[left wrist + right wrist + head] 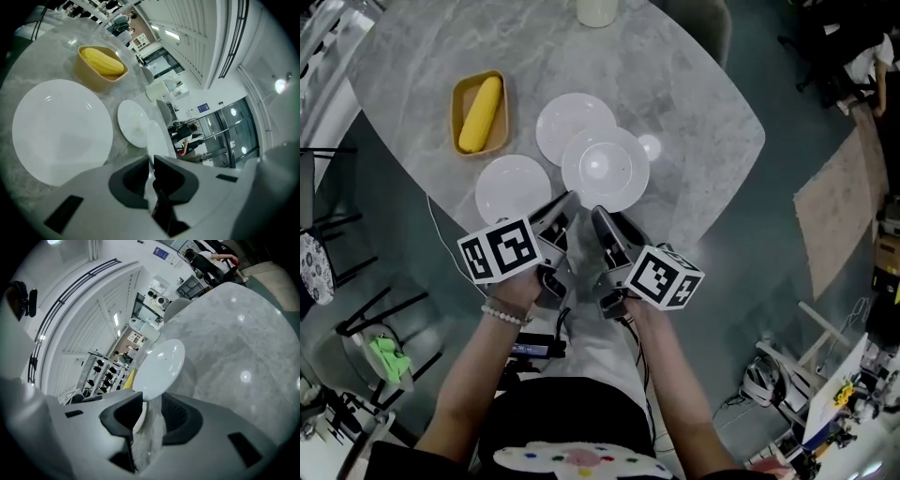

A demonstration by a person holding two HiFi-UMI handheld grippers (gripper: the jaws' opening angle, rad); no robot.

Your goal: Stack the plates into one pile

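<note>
Three white plates are over the marble table (694, 84). One plate (514, 187) lies near-left, another (570, 120) behind it. The third plate (606, 167) hangs tilted above them, overlapping the far one. My left gripper (567, 200) is shut on its near rim; in the left gripper view this plate (157, 138) runs edge-on into the closed jaws of that gripper (151, 161). My right gripper (600, 213) holds the same rim right beside it. In the right gripper view the plate (161, 364) enters the jaws of this gripper (151, 404) at a slant, jaws wider apart.
A yellow tray (459, 94) with a corn cob (481, 114) sits at the table's left, seen also as the tray (91, 77) in the left gripper view. A white cup (597, 9) stands at the far edge. The table's near edge lies just under the grippers.
</note>
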